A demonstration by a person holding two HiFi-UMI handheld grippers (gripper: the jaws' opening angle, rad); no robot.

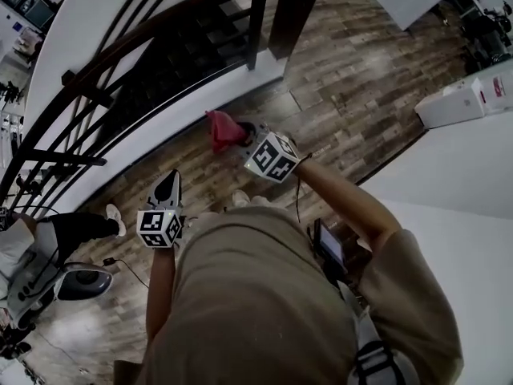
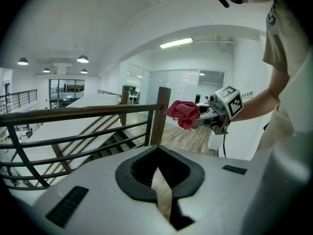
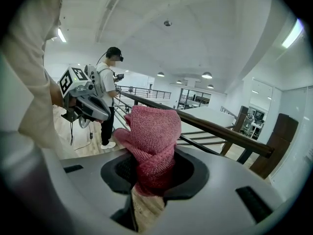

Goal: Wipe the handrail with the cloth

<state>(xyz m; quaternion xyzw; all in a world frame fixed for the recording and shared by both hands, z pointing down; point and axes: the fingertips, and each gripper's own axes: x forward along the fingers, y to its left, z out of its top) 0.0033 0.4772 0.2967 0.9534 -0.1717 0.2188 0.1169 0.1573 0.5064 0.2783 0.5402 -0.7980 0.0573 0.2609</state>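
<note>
Handrail (image 2: 88, 112): dark brown wooden rail is curving above black bars beside the staircase (image 2: 115, 143).
Left gripper (image 1: 171, 179): is pointing toward the rail, jaws pressed together, gripping nothing.
Cloth (image 3: 151, 141): bunched red knitted towel is sticking up from the right jaws, apart from the rail.
Right gripper (image 3: 154, 177): is clamping the towel, jaws partly closed on it.

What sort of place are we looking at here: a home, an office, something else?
Probably an upper landing in an office-like building. A dark brown wooden handrail guards a descending staircase, there is a grey-brown wood-plank floor, and glass-walled rooms lie beyond.
</note>
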